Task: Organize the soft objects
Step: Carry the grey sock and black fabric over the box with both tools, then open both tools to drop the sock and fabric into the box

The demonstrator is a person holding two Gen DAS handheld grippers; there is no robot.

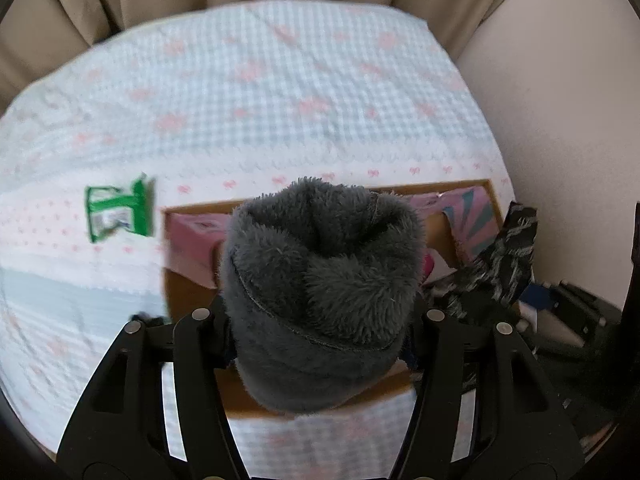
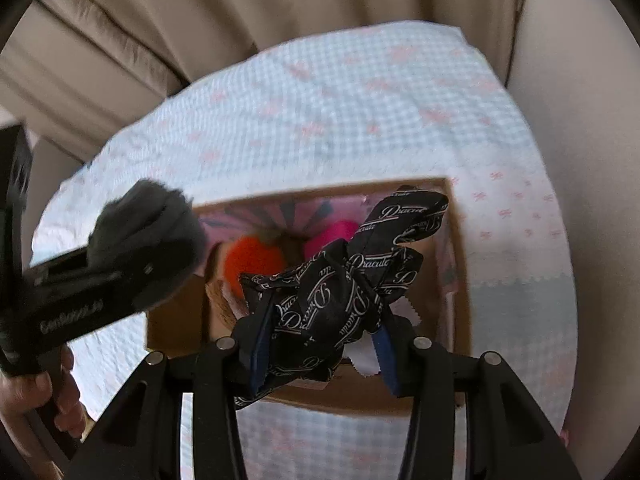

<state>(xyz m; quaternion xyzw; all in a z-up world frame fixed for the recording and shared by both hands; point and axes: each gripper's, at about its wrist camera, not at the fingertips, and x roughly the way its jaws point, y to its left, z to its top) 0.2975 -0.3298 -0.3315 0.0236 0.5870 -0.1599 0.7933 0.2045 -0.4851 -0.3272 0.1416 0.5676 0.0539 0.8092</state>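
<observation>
My left gripper (image 1: pixel 320 332) is shut on a rolled fuzzy grey sock (image 1: pixel 320 280) and holds it above the open cardboard box (image 1: pixel 192 292); the sock also shows in the right wrist view (image 2: pixel 148 236). My right gripper (image 2: pixel 320 344) is shut on a bunched black ribbon with white script lettering (image 2: pixel 352 280), held over the same box (image 2: pixel 456 280); the ribbon shows at the right of the left wrist view (image 1: pixel 500 264). Inside the box lie an orange fuzzy ball (image 2: pixel 252 260) and a pink soft item (image 2: pixel 332 236).
The box sits on a bed with a blue gingham and pink bow cover (image 1: pixel 280 100). A green and white packet (image 1: pixel 120 212) lies on the bed left of the box. Beige curtains (image 2: pixel 200 20) hang behind, a pale wall (image 1: pixel 560 120) stands at right.
</observation>
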